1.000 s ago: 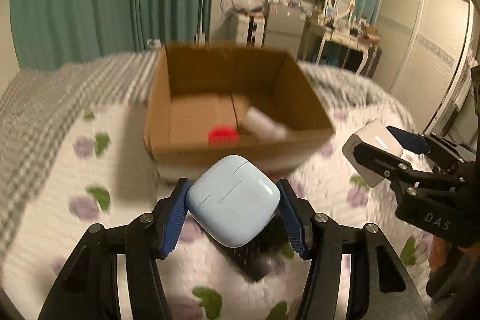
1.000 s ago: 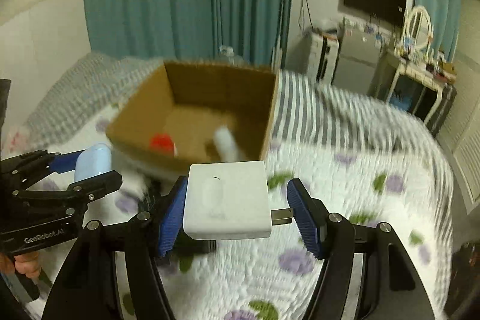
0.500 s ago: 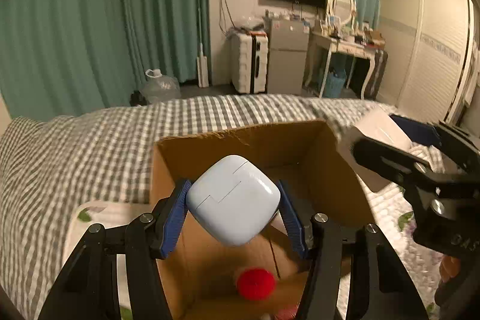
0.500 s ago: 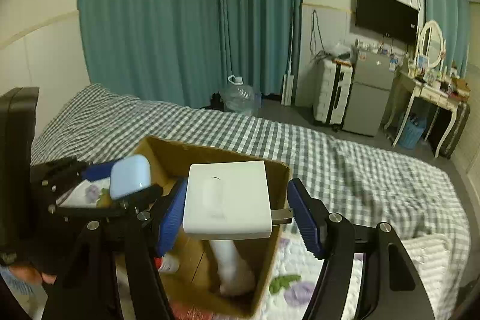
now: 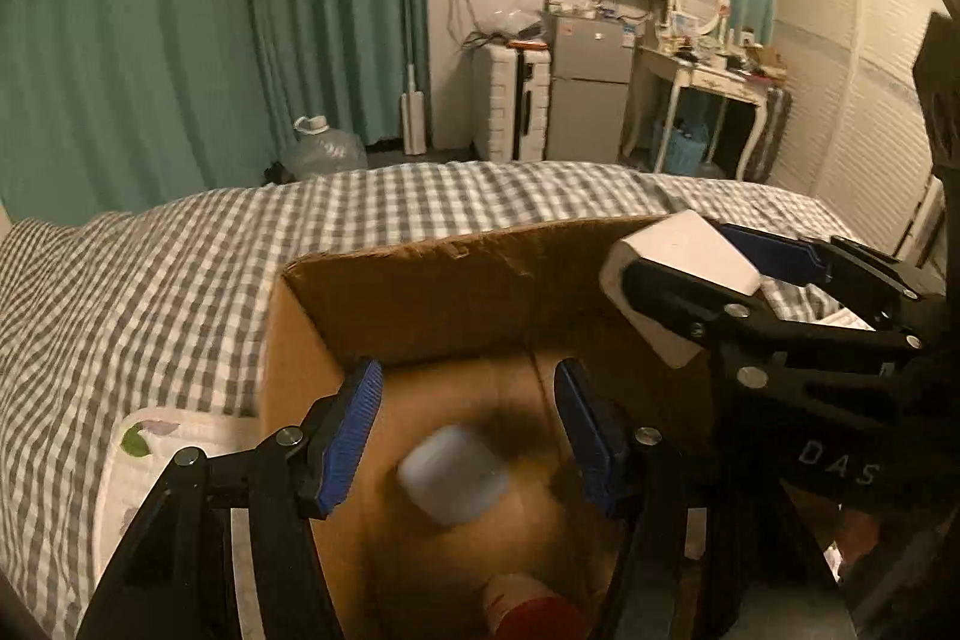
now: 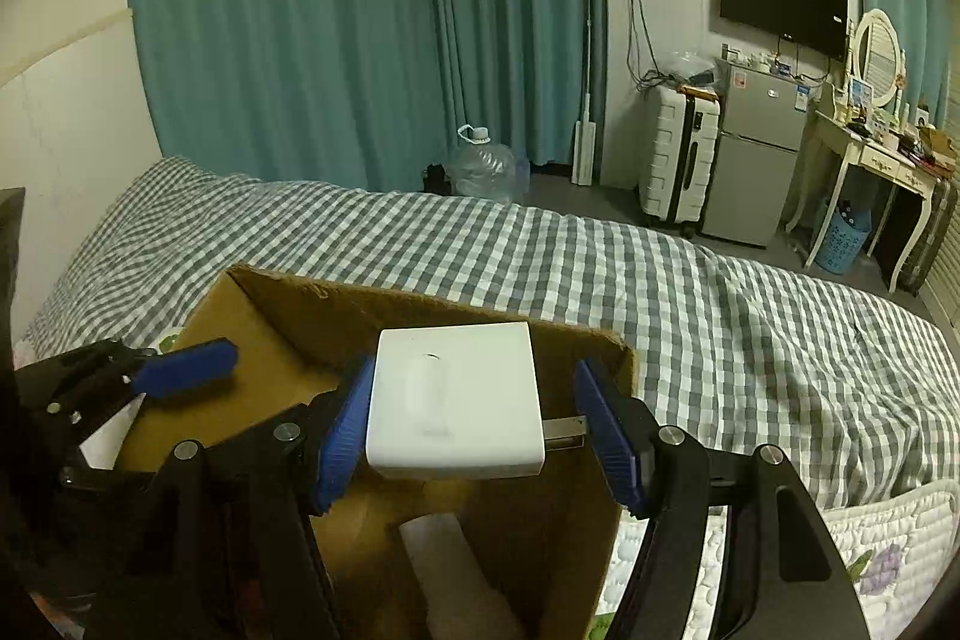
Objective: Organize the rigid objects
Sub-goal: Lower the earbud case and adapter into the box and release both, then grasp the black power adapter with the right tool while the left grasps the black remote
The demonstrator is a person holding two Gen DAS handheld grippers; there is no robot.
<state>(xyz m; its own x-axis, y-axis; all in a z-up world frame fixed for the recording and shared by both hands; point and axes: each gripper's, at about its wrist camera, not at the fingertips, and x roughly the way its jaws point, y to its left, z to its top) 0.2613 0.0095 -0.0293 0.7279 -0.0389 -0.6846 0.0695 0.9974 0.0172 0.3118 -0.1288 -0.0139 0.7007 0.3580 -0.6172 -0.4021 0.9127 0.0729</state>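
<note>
My left gripper (image 5: 465,439) is open over the brown cardboard box (image 5: 420,280). The pale blue earbuds case (image 5: 453,478) is blurred in mid-fall inside the box, below the blue pads. My right gripper (image 6: 474,427) is shut on a white square charger (image 6: 453,397) with metal prongs, held over the box's right side (image 6: 612,358). It also shows in the left wrist view (image 5: 684,274). A red-capped item (image 5: 534,613) and a white bottle (image 6: 447,562) lie inside the box.
The box stands on a bed with a grey checked blanket (image 6: 660,280) and a floral quilt (image 6: 870,544). Teal curtains, a water jug (image 6: 483,166), a suitcase, a small fridge and a dressing table stand beyond the bed.
My left gripper opened and let go of the earbuds case, which is dropping into the box. Both grippers moved forward over the box. The right keeps hold of the charger.
</note>
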